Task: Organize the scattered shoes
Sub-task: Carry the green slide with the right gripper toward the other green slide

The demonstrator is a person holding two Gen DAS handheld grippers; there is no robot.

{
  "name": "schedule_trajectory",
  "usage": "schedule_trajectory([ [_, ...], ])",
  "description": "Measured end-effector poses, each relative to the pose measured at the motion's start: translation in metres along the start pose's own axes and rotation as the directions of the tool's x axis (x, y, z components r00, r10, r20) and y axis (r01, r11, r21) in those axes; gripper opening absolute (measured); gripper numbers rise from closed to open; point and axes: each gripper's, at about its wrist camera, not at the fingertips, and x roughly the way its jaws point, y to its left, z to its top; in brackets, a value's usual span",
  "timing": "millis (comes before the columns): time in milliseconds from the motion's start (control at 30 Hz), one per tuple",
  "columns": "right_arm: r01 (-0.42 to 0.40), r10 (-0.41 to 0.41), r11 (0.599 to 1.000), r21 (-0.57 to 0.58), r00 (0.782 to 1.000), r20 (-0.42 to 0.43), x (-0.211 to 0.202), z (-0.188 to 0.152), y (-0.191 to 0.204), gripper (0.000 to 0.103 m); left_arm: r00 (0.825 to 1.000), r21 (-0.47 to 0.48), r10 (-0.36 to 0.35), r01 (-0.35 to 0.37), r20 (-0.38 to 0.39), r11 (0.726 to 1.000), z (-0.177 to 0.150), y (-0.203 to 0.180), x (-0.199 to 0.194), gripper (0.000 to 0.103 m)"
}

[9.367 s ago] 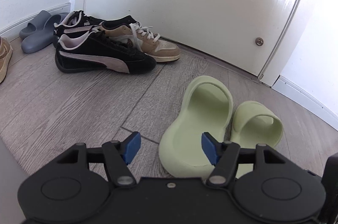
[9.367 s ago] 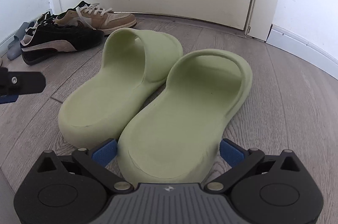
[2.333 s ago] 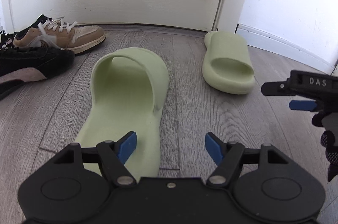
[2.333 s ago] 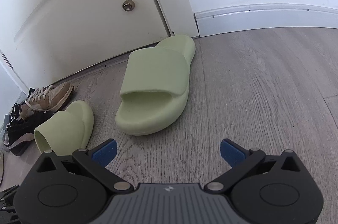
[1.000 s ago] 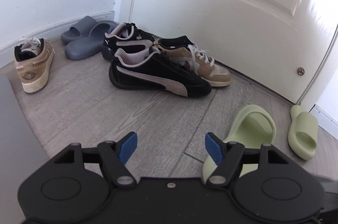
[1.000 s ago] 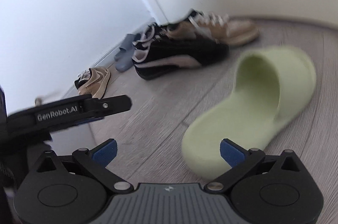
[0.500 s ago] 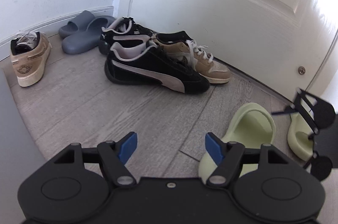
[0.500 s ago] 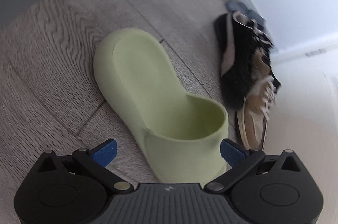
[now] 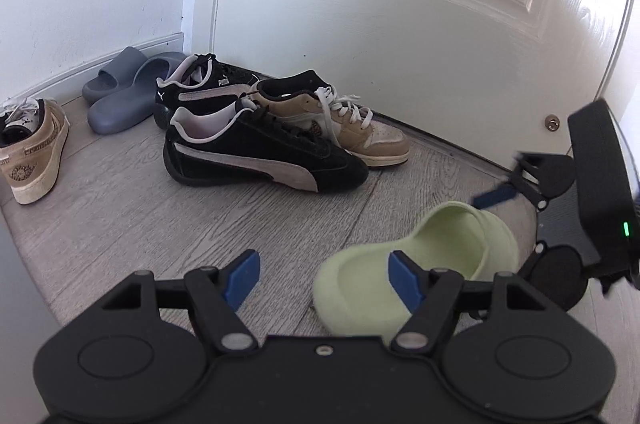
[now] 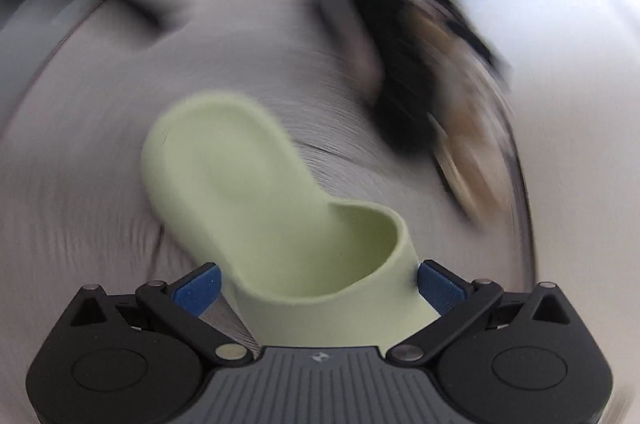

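Observation:
A pale green slide [image 9: 440, 256] lies on the wood floor, just right of my left gripper [image 9: 322, 278], which is open and holds nothing. My right gripper [image 9: 516, 224] reaches in from the right at the slide's toe end. In the right wrist view the green slide [image 10: 260, 199] sits strap-first between the fingers of my right gripper [image 10: 318, 284], which stands at full width, its right pad [image 10: 438, 282] against the strap's side. That view is heavily motion-blurred. The second green slide is hidden.
Along the white door [image 9: 400, 23] stand a black sneaker [image 9: 260, 159], its mate [image 9: 200, 91], a tan sneaker [image 9: 344, 121] and two grey slides [image 9: 128, 95]. Another tan sneaker [image 9: 34, 151] sits at far left. Bare floor [image 9: 120, 224] lies ahead of my left gripper.
My right gripper has come further in over the green slide's toe and is swinging fast. It now hides the second green slide. My left gripper has edged closer to the floor.

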Motion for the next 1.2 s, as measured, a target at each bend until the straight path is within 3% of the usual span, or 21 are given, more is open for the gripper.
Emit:
schedule_trajectory([
  [67,-0.021,0.024,0.997,0.07,0.999,-0.042,-0.01,-0.006,0.004,0.103,1.0,0.001,0.002,-0.002,-0.001,1.0,0.0,0.004,-0.003,0.072],
  [133,-0.096,0.102,0.989,0.116,0.994,-0.042,-0.025,-0.018,0.005,0.103,1.0,-0.002,0.007,-0.007,-0.001,1.0,0.0,0.008,-0.005,0.072],
  [233,-0.204,0.204,0.97,0.136,0.979,0.015,-0.04,-0.04,-0.008,0.103,1.0,-0.013,0.013,-0.013,-0.001,1.0,0.0,0.013,-0.006,0.072],
  [300,-0.164,0.159,0.983,0.078,0.985,0.065,-0.044,-0.052,-0.013,0.103,1.0,-0.026,0.008,-0.009,-0.006,1.0,0.0,0.015,-0.006,0.072],
  [367,-0.023,0.03,0.998,-0.053,0.991,0.131,-0.045,-0.067,-0.01,0.103,1.0,-0.031,0.001,-0.001,-0.01,1.0,0.0,0.015,-0.005,0.072],
  [400,0.015,0.007,0.992,-0.123,0.985,0.17,-0.044,-0.074,-0.007,0.103,1.0,-0.03,-0.005,0.005,-0.011,1.0,0.0,0.014,-0.005,0.072],
  [467,-0.038,0.085,0.979,-0.199,0.969,0.233,-0.041,-0.083,-0.002,0.103,1.0,-0.029,-0.018,0.018,-0.016,0.999,-0.001,0.01,-0.004,0.072],
  [533,-0.137,0.177,0.969,-0.205,0.966,0.188,-0.031,-0.083,0.004,0.103,0.999,-0.021,-0.031,0.031,-0.02,0.999,-0.001,0.004,-0.003,0.072],
  [600,-0.092,0.133,0.977,-0.194,0.968,0.212,-0.024,-0.083,0.011,0.103,0.999,-0.006,-0.04,0.04,-0.021,0.999,-0.001,-0.002,-0.002,0.072],
  [700,-0.129,0.135,0.991,-0.04,0.967,0.216,-0.013,-0.078,0.004,0.1,0.998,0.017,-0.046,0.047,-0.03,0.999,-0.001,-0.01,-0.002,0.072],
  [767,-0.173,0.135,0.972,0.162,0.965,0.224,-0.011,-0.08,-0.006,0.1,0.998,0.032,-0.051,0.052,-0.031,0.998,-0.001,-0.014,-0.002,0.072],
  [833,-0.147,0.08,0.944,0.296,0.971,0.225,-0.01,-0.08,-0.01,0.099,0.998,0.036,-0.053,0.054,-0.03,0.998,-0.002,-0.017,-0.002,0.072],
  [867,-0.103,0.021,0.911,0.399,0.979,0.204,-0.009,-0.081,-0.012,0.099,0.998,0.032,-0.054,0.055,-0.031,0.998,-0.002,-0.017,-0.002,0.072],
  [933,-0.007,-0.099,0.798,0.602,0.985,0.142,-0.009,-0.083,-0.02,0.099,0.998,0.021,-0.059,0.06,-0.035,0.998,-0.003,-0.016,-0.001,0.072],
  [1033,0.147,-0.241,0.564,0.813,0.97,-0.008,-0.006,-0.09,-0.027,0.097,0.997,0.007,-0.067,0.068,-0.047,0.998,-0.005,-0.017,0.001,0.072],
  [1100,0.154,-0.262,0.455,0.877,0.964,-0.034,-0.008,-0.097,-0.03,0.097,0.996,0.008,-0.07,0.071,-0.05,0.997,-0.006,-0.018,0.001,0.072],
  [1200,0.084,-0.243,0.382,0.92,0.97,0.012,-0.015,-0.11,-0.033,0.097,0.997,0.028,-0.07,0.071,-0.043,0.997,-0.005,-0.021,-0.001,0.072],
])
